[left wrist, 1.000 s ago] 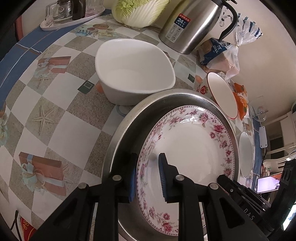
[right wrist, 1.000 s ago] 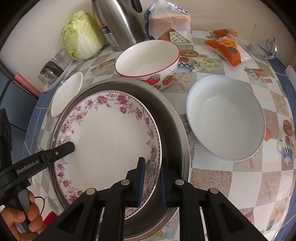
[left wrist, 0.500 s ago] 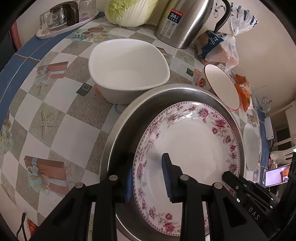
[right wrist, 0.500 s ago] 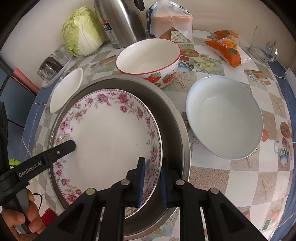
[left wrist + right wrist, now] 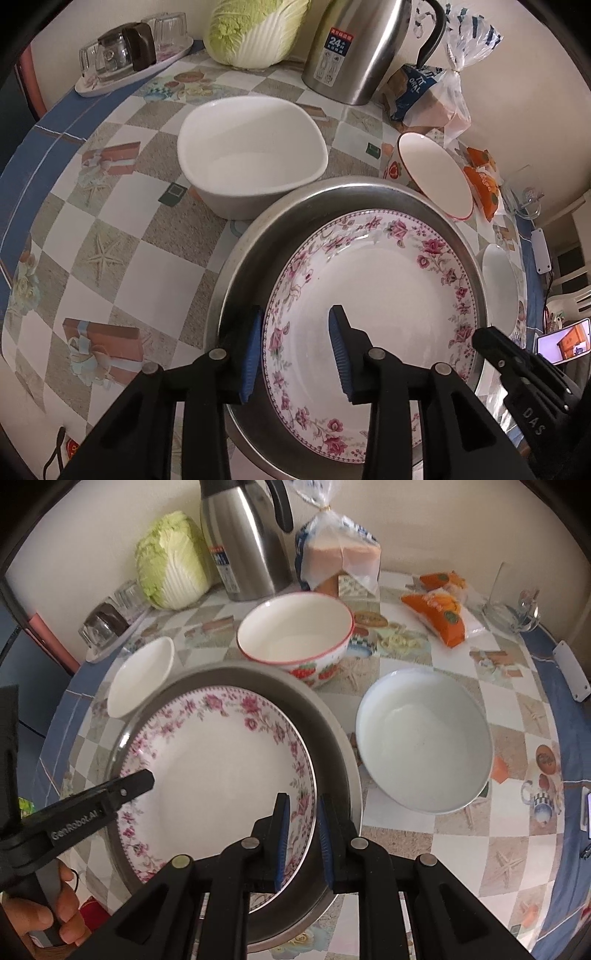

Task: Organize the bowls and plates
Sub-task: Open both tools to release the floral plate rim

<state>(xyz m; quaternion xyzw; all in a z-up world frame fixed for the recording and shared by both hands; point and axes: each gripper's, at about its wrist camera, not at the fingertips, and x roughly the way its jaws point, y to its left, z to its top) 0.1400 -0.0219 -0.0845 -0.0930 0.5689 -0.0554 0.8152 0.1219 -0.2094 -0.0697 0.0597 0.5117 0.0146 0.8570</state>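
Note:
A white plate with pink flowers lies inside a large steel dish. My left gripper is open, its jaws on either side of the plate's near rim. My right gripper is open too, its jaws a little apart around the opposite rim. A white squarish bowl, a strawberry bowl and a round white bowl stand around the dish.
At the back stand a steel thermos, a cabbage, a bread bag, orange snack packs and a tray of glasses. A phone shows at the right.
My left gripper's jaws have opened wider around the plate's rim. My right gripper's jaws have parted from their grip on the plate. The plate has settled in the steel dish.

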